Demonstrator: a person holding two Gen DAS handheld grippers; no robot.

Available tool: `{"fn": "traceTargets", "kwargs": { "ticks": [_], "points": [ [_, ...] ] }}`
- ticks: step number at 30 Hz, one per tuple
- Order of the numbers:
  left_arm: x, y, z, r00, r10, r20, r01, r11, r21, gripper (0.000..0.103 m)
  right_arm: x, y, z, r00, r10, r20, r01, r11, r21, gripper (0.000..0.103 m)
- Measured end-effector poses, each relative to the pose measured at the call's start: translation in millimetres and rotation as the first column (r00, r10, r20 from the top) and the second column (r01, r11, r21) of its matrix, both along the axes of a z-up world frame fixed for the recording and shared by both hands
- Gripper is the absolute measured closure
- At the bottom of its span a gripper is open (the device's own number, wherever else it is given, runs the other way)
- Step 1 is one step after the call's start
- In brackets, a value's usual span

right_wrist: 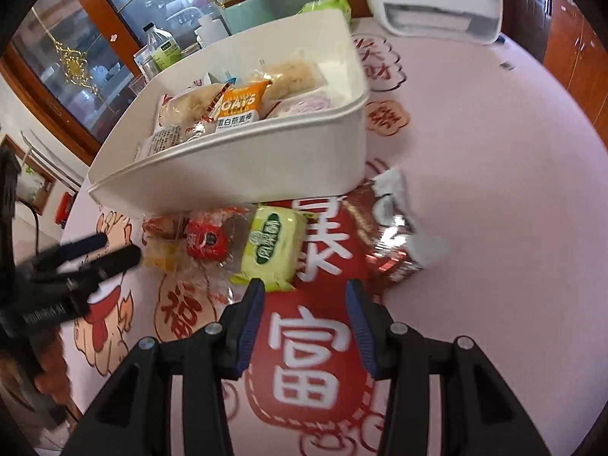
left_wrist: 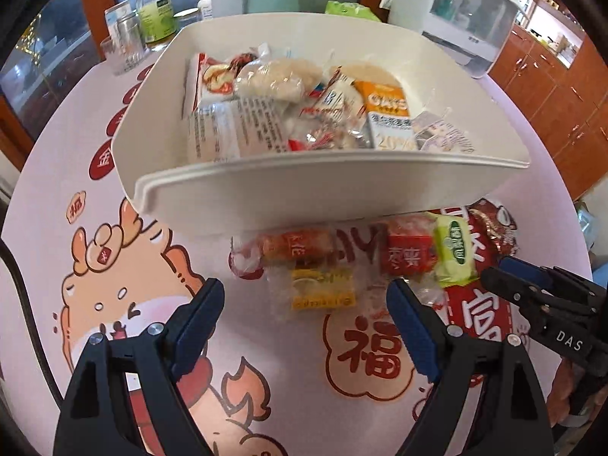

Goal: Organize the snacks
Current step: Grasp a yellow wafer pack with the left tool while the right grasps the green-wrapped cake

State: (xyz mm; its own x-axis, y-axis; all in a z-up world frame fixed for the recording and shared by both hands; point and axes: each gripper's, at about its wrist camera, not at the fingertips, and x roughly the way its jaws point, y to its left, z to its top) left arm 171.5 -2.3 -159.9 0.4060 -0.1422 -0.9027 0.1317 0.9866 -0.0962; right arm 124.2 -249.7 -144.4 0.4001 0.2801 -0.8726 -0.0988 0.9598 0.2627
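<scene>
A white bin (left_wrist: 266,186) holds several wrapped snacks, among them an orange oats bar (left_wrist: 383,102); the bin also shows in the right wrist view (right_wrist: 266,163). Loose snacks lie on the table just in front of it: an orange-red pack (left_wrist: 296,247), a yellow pack (left_wrist: 323,292), a red pack (left_wrist: 408,252), a green pack (left_wrist: 454,247) and a dark brown bag (left_wrist: 494,228). My left gripper (left_wrist: 306,298) is open, hovering just short of the yellow pack. My right gripper (right_wrist: 306,296) is open and empty, close to the green pack (right_wrist: 271,245) and brown bag (right_wrist: 391,228).
The round table has a pink printed cloth (left_wrist: 114,285). Bottles and glass jars (left_wrist: 152,11) stand behind the bin at the left. A white appliance (left_wrist: 467,11) stands at the back right. Wooden cabinets (left_wrist: 562,95) lie beyond the table.
</scene>
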Motion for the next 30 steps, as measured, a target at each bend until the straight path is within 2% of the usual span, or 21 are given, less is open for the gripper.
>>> {"fn": "traceTargets", "kwargs": {
  "ticks": [8,13,15,17,21,23,28,30],
  "points": [
    [7,-2,-20,0.999,0.03,-0.022,-0.03,1.0,-0.006,0.019,24,15,-18,0.999,-0.032,-0.03,0.034,0.998,0.05,0.058],
    [10,-7,-32,0.998,0.042,-0.04,-0.041,0.999,0.01,0.019,28,31,-17,1.0,0.002,-0.009,-0.002,1.0,0.019,0.058],
    [11,-7,-37,0.998,0.046,-0.049,-0.045,0.999,0.019,0.019,27,39,-16,1.0,0.018,0.009,-0.018,0.999,-0.031,0.058],
    [13,-12,-39,0.999,0.038,-0.033,-0.036,0.998,0.051,0.019,26,42,-16,1.0,0.026,0.018,-0.025,0.998,-0.056,0.058],
    [12,-12,-41,0.999,0.028,-0.026,-0.027,0.998,0.059,0.019,26,43,-16,0.999,0.029,0.017,-0.027,0.997,-0.07,0.058],
    [11,-13,-41,1.0,0.021,-0.019,-0.02,0.997,0.071,0.023,26,41,-15,0.999,0.028,0.015,-0.027,0.998,-0.064,0.058],
    [-1,-8,-39,1.0,-0.013,0.017,0.012,0.996,0.087,0.048,25,29,-16,1.0,0.002,-0.004,-0.002,1.0,-0.002,0.058],
    [-6,-5,-38,0.999,-0.017,0.027,0.015,0.996,0.084,0.054,24,26,-17,1.0,-0.009,-0.009,0.009,1.0,0.02,0.058]
  ]
}}
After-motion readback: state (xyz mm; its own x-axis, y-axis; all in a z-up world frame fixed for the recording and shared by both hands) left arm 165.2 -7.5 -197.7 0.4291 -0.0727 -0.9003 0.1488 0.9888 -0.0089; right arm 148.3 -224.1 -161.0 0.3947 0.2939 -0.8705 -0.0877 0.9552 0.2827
